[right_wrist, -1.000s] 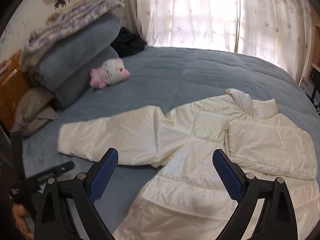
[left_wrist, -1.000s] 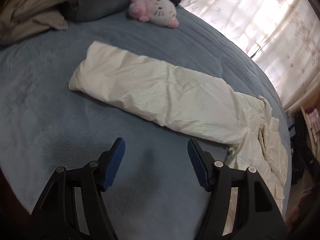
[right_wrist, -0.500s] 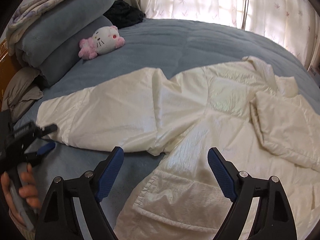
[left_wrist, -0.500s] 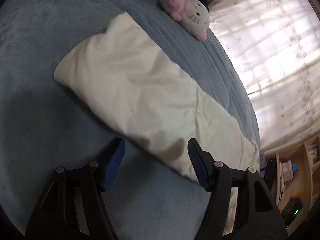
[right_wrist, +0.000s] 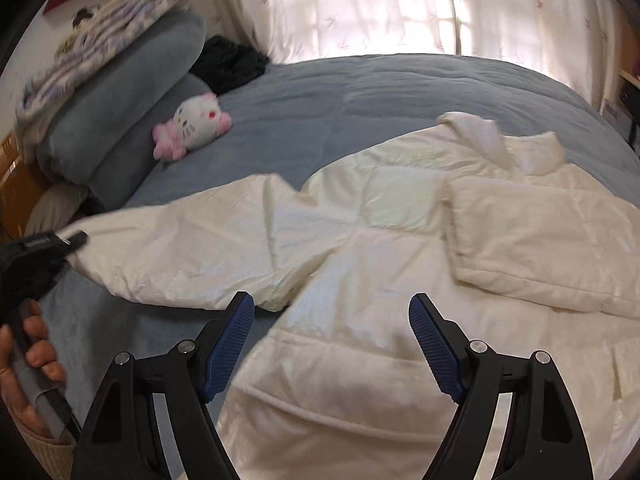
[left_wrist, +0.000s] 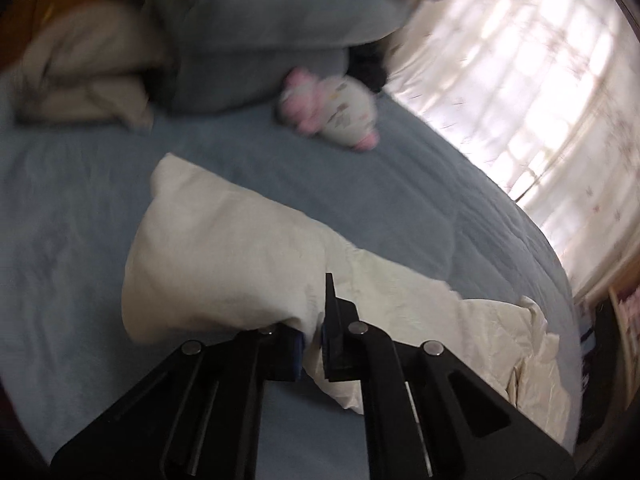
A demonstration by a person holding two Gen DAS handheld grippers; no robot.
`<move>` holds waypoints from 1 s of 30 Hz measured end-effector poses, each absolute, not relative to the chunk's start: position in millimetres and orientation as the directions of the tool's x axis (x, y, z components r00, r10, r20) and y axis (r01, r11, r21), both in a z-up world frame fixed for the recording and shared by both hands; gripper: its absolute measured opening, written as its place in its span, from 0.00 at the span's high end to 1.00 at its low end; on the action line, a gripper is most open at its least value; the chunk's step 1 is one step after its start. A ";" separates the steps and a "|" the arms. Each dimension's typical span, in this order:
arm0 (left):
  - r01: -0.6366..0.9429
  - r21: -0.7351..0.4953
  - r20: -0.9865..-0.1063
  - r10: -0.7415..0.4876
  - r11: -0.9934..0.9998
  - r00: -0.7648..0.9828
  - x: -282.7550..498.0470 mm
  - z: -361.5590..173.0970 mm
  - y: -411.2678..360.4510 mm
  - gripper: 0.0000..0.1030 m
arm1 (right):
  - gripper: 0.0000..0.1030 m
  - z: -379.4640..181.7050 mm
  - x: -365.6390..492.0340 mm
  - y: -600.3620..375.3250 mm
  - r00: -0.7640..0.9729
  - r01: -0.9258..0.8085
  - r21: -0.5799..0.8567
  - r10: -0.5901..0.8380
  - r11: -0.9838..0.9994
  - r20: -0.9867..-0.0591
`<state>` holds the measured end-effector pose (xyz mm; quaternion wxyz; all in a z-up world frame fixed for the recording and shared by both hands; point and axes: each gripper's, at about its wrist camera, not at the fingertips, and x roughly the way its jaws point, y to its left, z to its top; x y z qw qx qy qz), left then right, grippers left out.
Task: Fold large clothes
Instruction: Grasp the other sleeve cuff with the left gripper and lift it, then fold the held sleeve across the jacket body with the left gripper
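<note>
A cream padded jacket (right_wrist: pixel 400 240) lies spread on the blue bed cover (right_wrist: pixel 360 92), its right sleeve folded over the body. My left gripper (left_wrist: pixel 314 320) is shut on the edge of the other sleeve (left_wrist: pixel 224 264), near its cuff end, which lifts off the bed. The right wrist view shows that gripper (right_wrist: pixel 60 240) at the far left with a hand (right_wrist: pixel 24 344) on its handle. My right gripper (right_wrist: pixel 332 320) hovers low over the jacket's side, by the armpit. Its jaws are closing, still wide, with fabric below but nothing pinched between them.
A pink and white plush toy (right_wrist: pixel 192 128) sits by stacked blue blankets (right_wrist: pixel 120 96) at the bed's head. Beige bedding (left_wrist: pixel 88 64) and a dark cloth (right_wrist: pixel 228 64) lie nearby. Bright curtains (right_wrist: pixel 400 4) hang behind the bed, with shelves (left_wrist: pixel 624 320) past its right edge.
My left gripper came down on the sleeve, shut on its edge and lifted it. My right gripper sank toward the jacket and its jaws narrowed slightly.
</note>
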<state>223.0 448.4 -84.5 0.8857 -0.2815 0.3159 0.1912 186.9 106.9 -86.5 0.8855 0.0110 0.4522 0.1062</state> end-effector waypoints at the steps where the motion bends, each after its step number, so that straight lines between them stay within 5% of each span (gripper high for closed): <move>1: -0.492 -0.359 -0.649 0.167 0.793 0.742 222.1 -68.4 437.4 0.96 | 0.21 -79.8 184.0 93.0 0.574 -0.163 0.137 0.207 0.977 -0.793; 7: -0.289 -0.218 -0.558 0.124 0.932 0.821 224.3 31.1 323.8 0.96 | 0.21 -40.7 158.9 24.3 0.631 -0.087 0.185 0.198 0.979 -0.750; 14: -0.071 -0.137 -0.549 -0.016 0.988 0.836 218.6 67.8 189.4 0.96 | 0.21 -13.6 125.7 -73.6 0.684 0.036 0.222 0.138 0.974 -0.716; 20: 0.041 -0.101 -0.613 -0.095 0.994 0.785 241.6 36.5 84.2 0.96 | 0.21 -10.3 101.5 -147.1 0.690 0.137 0.236 0.079 0.962 -0.720; 30: 0.218 -0.085 -0.781 -0.201 0.972 0.591 247.9 -90.0 -43.4 0.94 | 0.21 -30.5 78.4 -214.9 0.653 0.230 0.246 0.039 0.942 -0.756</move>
